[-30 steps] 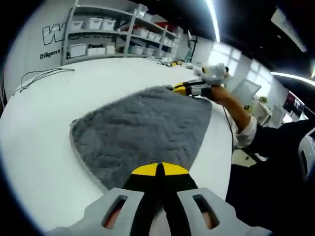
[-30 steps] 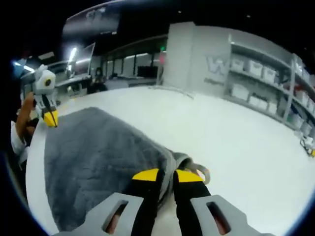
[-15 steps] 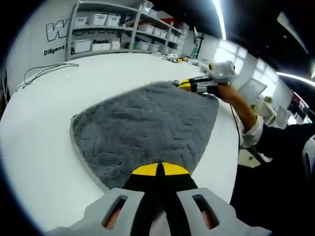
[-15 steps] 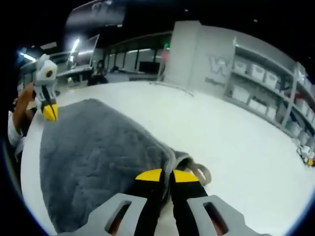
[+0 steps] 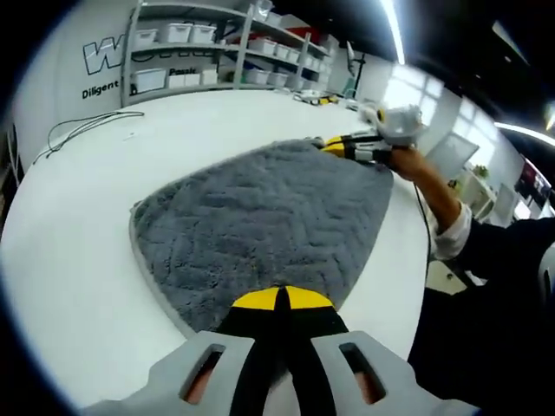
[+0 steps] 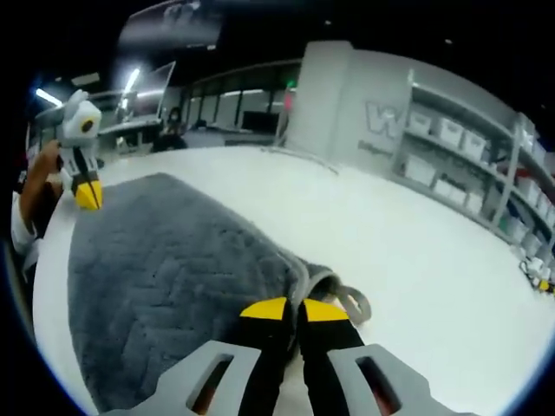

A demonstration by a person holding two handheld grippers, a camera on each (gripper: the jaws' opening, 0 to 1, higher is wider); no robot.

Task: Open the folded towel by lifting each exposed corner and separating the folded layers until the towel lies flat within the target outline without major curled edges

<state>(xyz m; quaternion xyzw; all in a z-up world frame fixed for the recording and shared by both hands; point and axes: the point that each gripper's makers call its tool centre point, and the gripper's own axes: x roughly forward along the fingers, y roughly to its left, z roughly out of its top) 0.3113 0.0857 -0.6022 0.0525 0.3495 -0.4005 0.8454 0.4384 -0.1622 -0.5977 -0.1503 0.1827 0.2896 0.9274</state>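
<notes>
Two hand-held grippers pinch opposite corners of the grey towel on the white surface: left hand-held gripper closed at 6 o'clock, right hand-held gripper seemingly clamped too.

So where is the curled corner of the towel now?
In the right gripper view, the curled corner sits just ahead of the right tool, on the white table.

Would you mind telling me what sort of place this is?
Probably a lab or workshop: shelves of white storage bins, a large white table, and lettering on the wall.
</notes>
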